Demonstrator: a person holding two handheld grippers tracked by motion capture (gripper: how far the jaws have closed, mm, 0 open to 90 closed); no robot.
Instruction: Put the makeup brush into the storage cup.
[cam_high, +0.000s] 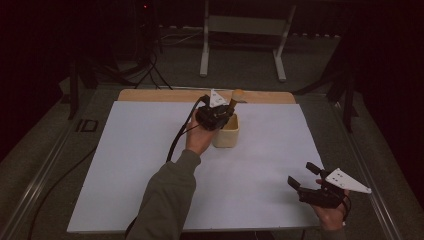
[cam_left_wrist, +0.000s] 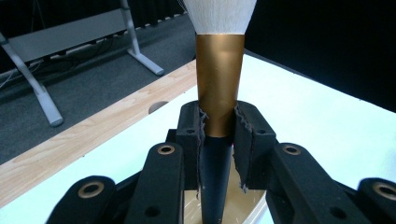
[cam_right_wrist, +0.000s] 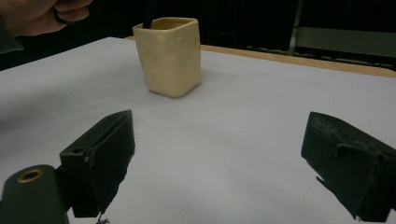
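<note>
gripping a brush (cam_left_wrist: 219, 79) over a cream cup (cam_right_wrist: 171, 56), left gripper (cam_left_wrist: 219, 133) clamped

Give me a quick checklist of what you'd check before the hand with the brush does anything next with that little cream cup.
1. Left gripper has a firm hold on the makeup brush: ok, its pads clamp the handle where gold meets black.
2. Brush lined up with the cream cup: ok, the handle's lower end sits inside the rim.
3. Cup standing upright on the white table sheet: ok.
4. Brush tip resting on the cup's bottom: cannot tell, the inside is hidden.
5. Right gripper out of the way: ok, it is open and off at the near right corner, well apart from the cup.
6. Cup held steady by anything: not ok, nothing grips it.
</note>
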